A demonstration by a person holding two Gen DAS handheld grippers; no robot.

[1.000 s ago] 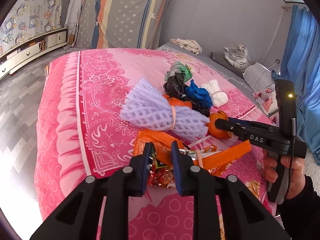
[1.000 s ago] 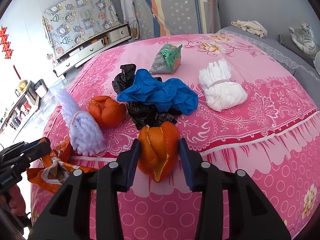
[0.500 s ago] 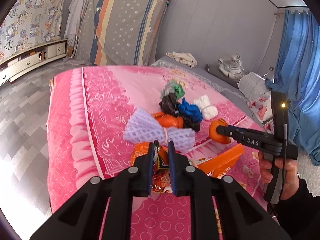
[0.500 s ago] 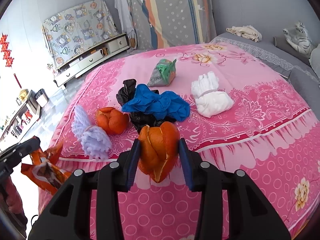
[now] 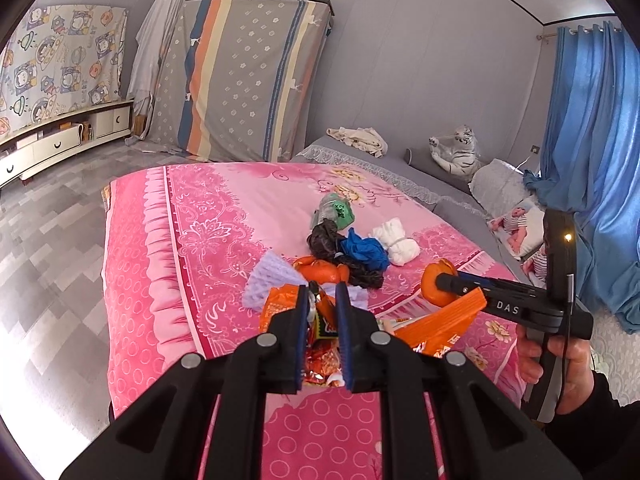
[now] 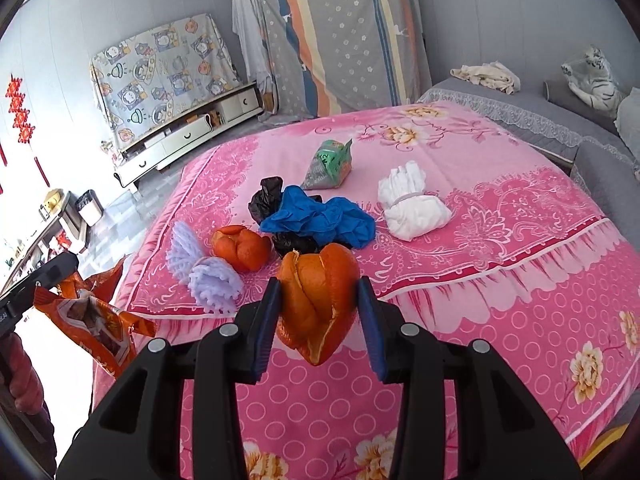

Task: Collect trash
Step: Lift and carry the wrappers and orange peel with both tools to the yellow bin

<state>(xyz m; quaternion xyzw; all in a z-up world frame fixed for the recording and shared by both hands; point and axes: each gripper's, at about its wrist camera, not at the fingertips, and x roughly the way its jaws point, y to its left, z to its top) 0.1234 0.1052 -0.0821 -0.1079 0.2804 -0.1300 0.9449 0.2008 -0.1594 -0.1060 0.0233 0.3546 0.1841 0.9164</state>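
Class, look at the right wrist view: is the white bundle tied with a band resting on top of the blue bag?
No. The white bundle lies on the pink bedspread, apart from the blue bag and to its right.

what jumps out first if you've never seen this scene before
The bright pink bedspread fills both views, with a small pile of rubbish lying in its middle. Up close, the right tool is shut on an orange peel, and the left tool pinches a crumpled orange snack bag held clear of the bed's near edge. Behind them a blue glove lies over a black bag.
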